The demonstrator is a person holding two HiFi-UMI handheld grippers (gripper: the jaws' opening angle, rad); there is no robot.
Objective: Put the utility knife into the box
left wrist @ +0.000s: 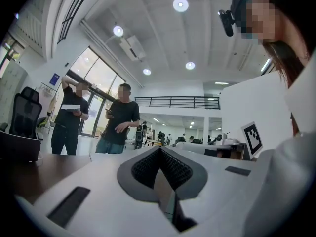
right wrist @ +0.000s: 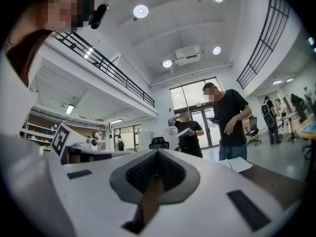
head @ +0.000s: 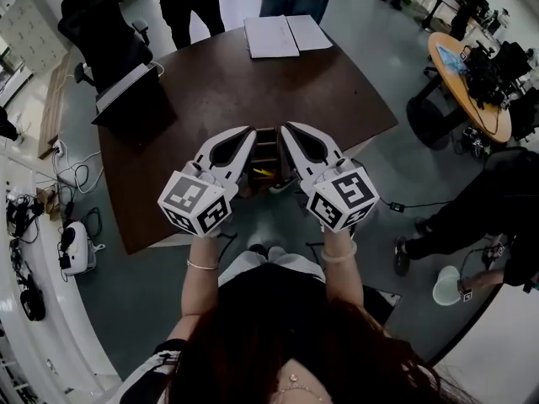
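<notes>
One left gripper [head: 241, 141], one right gripper [head: 295, 138], one box [head: 265, 151], one table [head: 210, 82], two paper sheets [head: 271, 37].

A dark brown desk [head: 253, 91] stands on a grey-green floor [head: 404, 167]. A black chair [head: 97, 28] sits at its far left corner, and a round wooden table [head: 476, 99] is off to the right. Round lights [left wrist: 180, 4] dot the white ceiling. Tall windows [left wrist: 94, 75] and a railed balcony [left wrist: 173, 101] line the far walls.
</notes>
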